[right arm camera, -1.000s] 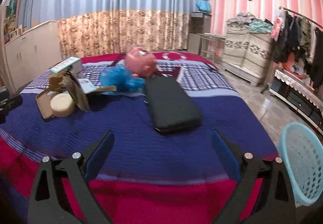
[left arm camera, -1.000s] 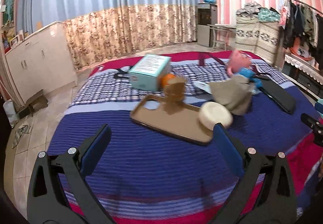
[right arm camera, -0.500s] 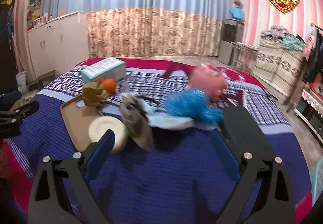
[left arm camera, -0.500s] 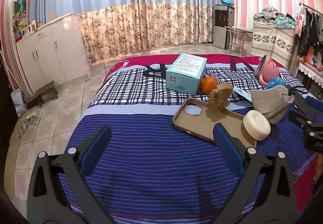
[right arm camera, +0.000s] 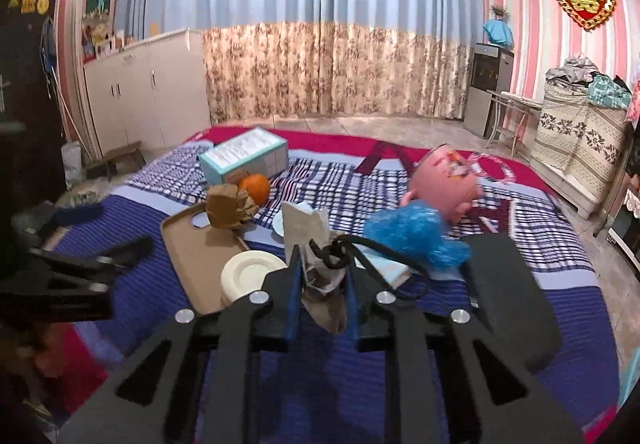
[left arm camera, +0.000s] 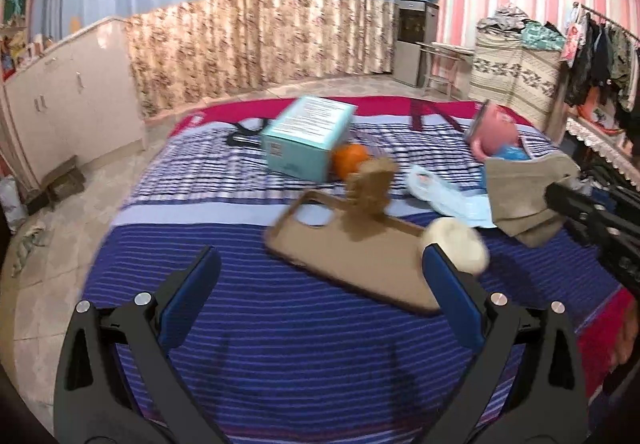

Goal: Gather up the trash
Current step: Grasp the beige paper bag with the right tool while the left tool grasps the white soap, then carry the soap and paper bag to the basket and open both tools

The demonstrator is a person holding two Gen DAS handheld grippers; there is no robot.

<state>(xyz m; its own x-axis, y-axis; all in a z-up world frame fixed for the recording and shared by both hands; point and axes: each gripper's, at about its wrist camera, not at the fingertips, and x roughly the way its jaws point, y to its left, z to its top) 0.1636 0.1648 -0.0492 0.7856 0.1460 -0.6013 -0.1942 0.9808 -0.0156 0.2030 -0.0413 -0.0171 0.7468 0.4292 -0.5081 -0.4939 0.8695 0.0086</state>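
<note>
While its jaws are closing, the right gripper (right arm camera: 320, 280) has a crumpled grey-brown paper wrapper (right arm camera: 316, 276) between its blue pads, and the paper already looks pinched. That wrapper is creased and stiff, pale on its upright torn flap and darker and wrinkled lower down where it hangs between the fingers; its bottom end is hidden behind the gripper's black frame. It is just above the striped blue bedspread (right arm camera: 280, 384), beside a round cream lid (right arm camera: 250, 272). A black cord loop (right arm camera: 338, 252) lies right by the pads; whether it is caught too is hard to tell.

Seen from the left wrist, the left gripper (left arm camera: 320, 284) is spread wide with nothing between its fingers, low over the bed.

Counted across the bed: one tan phone case (left arm camera: 352, 252), one crumpled brown paper lump (left arm camera: 370, 188) on its far end, one orange (left arm camera: 350, 160), one teal box (left arm camera: 308, 138), one pink toy (right arm camera: 444, 184), one blue scrunched plastic bag (right arm camera: 416, 236), one flat black pad (right arm camera: 508, 296), and a pale blue-white sheet (left arm camera: 448, 196) partly under the wrapper.

The left-wrist view is smeared, so the lid and phone case have soft edges. At the right-wrist view's left edge the other gripper shows only as a dark blur, with a bit of a hand (right arm camera: 40, 348) below it. A pale blue basket rim (right arm camera: 634, 372) is cut off at the far right.
</note>
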